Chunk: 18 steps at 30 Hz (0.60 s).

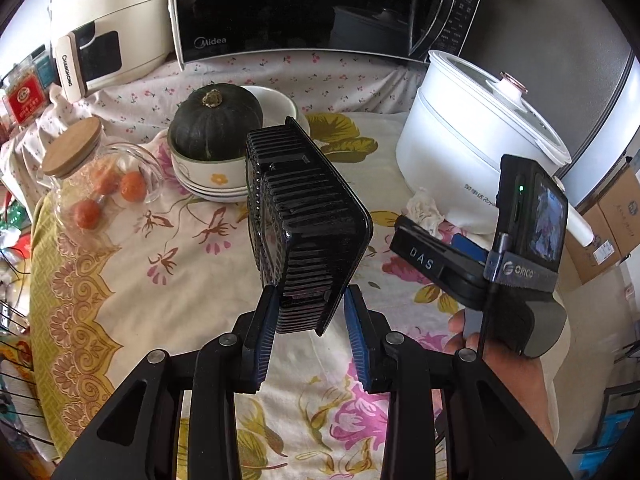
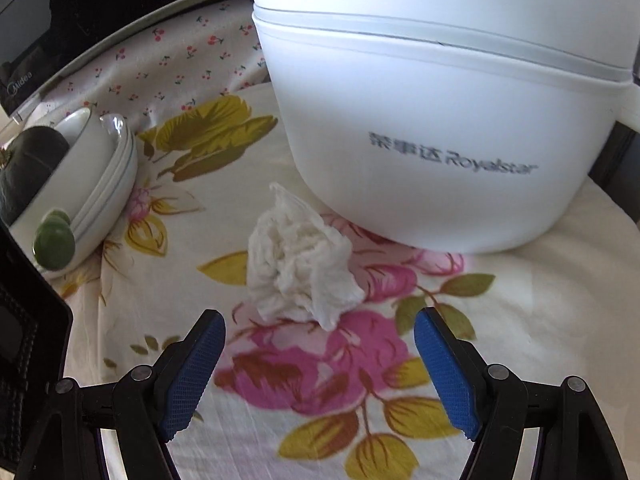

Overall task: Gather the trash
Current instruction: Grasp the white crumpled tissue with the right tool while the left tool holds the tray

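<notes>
Bright daylight, fisheye bending at the edges, glare on the white cooker (image 2: 432,120), its lettering blurred.

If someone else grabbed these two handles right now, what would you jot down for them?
Left gripper: shut on the black ribbed tray, held above the flowered tablecloth.
Right gripper: open, empty, aimed at the crumpled tissue, not yet touching it.
The tissue lies on the cloth against the base of the white Royalstar pot.
Done: tray picked up. No trash is visible in it from here.
Left: probably close on the tissue, then drop it into the tray.
</notes>
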{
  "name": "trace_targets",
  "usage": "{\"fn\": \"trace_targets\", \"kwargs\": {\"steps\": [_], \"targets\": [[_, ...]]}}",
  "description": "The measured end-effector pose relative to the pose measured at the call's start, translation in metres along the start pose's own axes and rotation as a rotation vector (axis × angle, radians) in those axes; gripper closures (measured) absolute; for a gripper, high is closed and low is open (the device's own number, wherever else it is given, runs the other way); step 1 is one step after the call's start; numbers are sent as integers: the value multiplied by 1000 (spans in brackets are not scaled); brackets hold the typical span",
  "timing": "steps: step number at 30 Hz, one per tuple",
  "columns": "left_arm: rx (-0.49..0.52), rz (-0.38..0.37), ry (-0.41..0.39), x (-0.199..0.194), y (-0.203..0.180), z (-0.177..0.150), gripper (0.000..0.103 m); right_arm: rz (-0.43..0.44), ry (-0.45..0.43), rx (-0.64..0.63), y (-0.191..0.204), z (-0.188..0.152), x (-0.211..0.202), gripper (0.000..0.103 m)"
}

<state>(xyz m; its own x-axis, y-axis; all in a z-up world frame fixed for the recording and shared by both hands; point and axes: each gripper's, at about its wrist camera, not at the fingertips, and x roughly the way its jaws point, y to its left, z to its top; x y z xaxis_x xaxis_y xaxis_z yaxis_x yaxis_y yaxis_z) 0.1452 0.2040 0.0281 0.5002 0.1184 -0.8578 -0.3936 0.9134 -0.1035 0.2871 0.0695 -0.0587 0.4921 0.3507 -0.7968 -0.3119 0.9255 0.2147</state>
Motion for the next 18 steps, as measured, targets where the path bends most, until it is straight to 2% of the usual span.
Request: {"fn": "trace_targets", "kwargs": {"steps": [2, 4, 5, 6, 8, 11, 14, 18], "targets": [[1, 5, 10, 3, 3, -1, 67, -14, 2, 20, 4, 7, 9, 23], [5, 7, 15, 3, 5, -2, 67, -30, 28, 6, 8, 8, 21, 49], [9, 13, 14, 3, 6, -2, 67, -35, 38, 6, 7, 5, 24, 68], [13, 21, 13, 3, 7, -2, 67, -38, 18, 12, 7, 2, 21, 70], [3, 16, 14, 2, 10, -1, 67, -47, 33, 25, 9, 1, 15, 74], [-30, -15, 9, -4, 15, -1, 67, 25, 36, 50, 7, 3, -6, 77], [2, -8, -18, -12, 8, -3, 67, 55, 22, 66, 2, 4, -32, 77], [45, 14, -42, -22, -3, -8, 67, 76, 48, 75, -2, -5, -55, 77]]}}
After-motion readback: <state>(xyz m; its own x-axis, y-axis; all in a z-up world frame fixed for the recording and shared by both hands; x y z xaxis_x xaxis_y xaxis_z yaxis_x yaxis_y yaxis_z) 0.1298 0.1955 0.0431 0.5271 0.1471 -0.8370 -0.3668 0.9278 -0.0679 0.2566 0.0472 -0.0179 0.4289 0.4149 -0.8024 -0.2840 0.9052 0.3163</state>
